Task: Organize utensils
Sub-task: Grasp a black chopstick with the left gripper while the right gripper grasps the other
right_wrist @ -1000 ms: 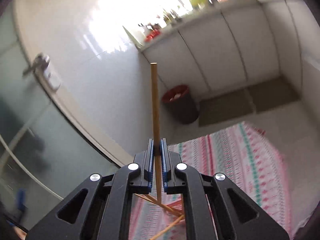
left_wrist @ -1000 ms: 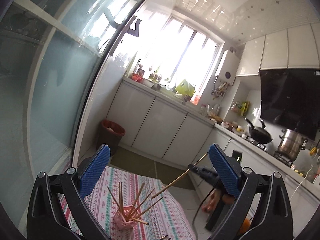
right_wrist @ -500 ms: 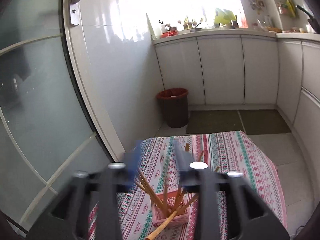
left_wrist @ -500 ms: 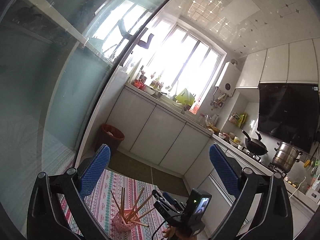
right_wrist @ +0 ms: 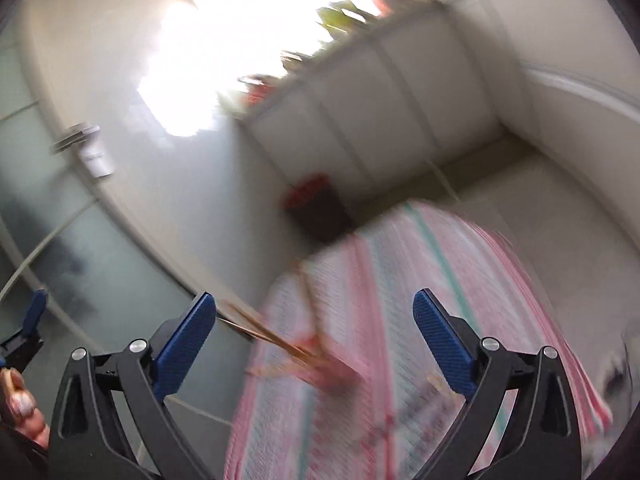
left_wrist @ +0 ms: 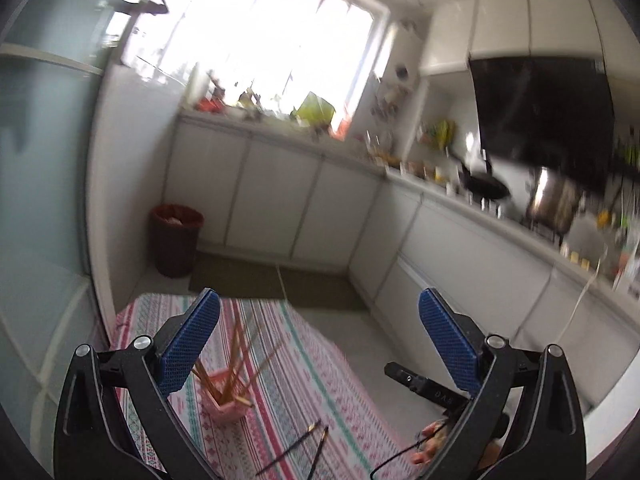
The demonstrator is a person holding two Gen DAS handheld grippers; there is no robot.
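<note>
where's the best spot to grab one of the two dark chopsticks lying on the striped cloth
Grip a dark chopstick near mid-shaft, coming down from above with the jaws set across its length. Both lie flat, angled and close together, so a pinch across the thin shaft should be the only purchase. The left gripper is open and empty; the right gripper's jaws are opening, empty.

Legible text: one faint marking, apparently "DAS", on the black bar of the other gripper (left_wrist: 426, 386), left wrist view. The right wrist view is blurred; nothing readable there.
</note>
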